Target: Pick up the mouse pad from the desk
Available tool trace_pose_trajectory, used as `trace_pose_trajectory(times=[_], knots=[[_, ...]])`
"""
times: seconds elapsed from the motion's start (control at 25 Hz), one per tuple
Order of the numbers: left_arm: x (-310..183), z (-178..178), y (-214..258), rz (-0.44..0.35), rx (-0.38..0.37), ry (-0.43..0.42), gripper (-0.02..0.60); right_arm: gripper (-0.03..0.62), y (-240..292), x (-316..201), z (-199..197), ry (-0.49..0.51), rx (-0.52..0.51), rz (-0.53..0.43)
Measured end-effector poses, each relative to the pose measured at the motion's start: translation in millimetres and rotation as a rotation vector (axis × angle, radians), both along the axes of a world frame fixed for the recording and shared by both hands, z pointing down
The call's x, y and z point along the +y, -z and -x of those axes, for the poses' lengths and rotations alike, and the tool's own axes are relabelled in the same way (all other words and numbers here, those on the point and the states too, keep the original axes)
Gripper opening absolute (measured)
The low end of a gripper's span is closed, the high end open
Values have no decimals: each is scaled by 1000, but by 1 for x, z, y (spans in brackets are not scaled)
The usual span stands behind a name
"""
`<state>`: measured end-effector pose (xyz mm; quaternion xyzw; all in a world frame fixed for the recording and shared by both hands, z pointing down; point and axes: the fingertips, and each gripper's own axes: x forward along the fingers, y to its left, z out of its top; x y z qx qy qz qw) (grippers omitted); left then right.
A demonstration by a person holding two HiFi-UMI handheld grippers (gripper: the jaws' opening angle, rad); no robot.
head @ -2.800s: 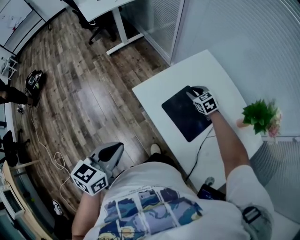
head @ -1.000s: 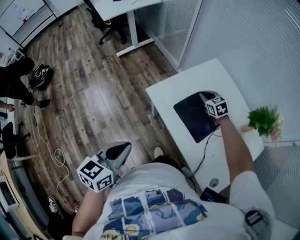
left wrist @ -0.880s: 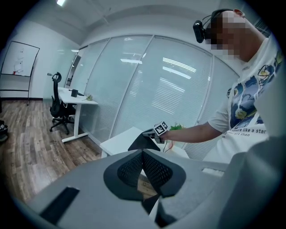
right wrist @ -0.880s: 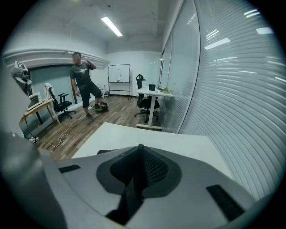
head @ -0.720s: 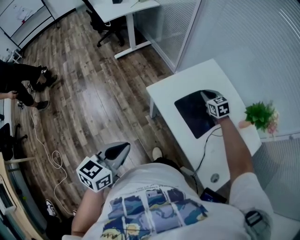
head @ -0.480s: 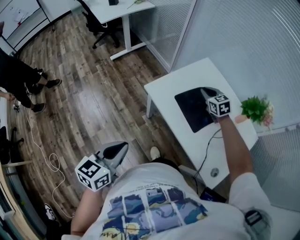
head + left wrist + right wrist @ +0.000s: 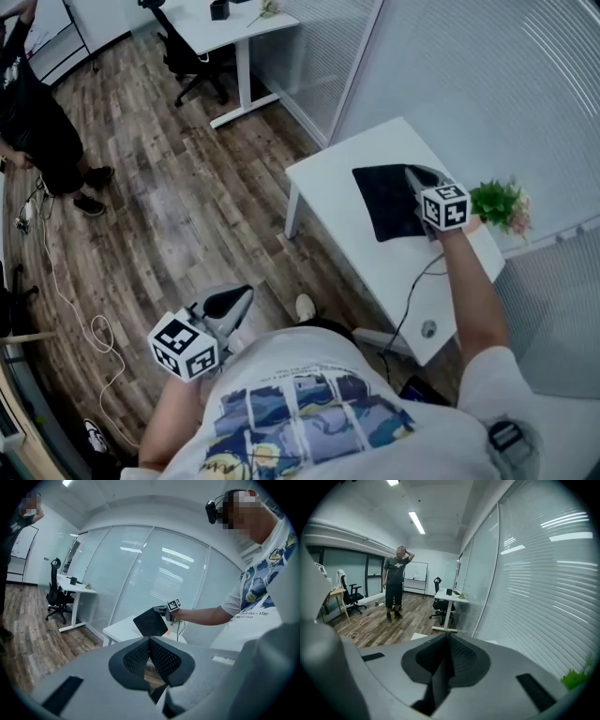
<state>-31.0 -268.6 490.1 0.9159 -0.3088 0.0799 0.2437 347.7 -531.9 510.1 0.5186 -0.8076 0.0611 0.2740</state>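
Mouse pad (image 7: 382,199) in right claw (image 7: 412,174), above desk (image 7: 342,230)

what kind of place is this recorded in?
Likely an office: a white desk, a swivel chair at a second desk, and a glass partition with blinds.

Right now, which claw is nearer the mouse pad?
Right. The right claw grips the mouse pad, lifted off the desk; the left claw hangs far away over the floor, shut and empty.
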Motion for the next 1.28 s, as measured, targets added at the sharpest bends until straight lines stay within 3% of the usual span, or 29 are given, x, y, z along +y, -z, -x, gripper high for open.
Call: trace_pose_trajectory(times=[0.68,1.28], knots=[[87,51,0,-33,41,-2,3,25,135,76,71,-6,-81,-156],[152,70,-12,-41,63,-48,3,25,218,179,166,106,-133,-225]])
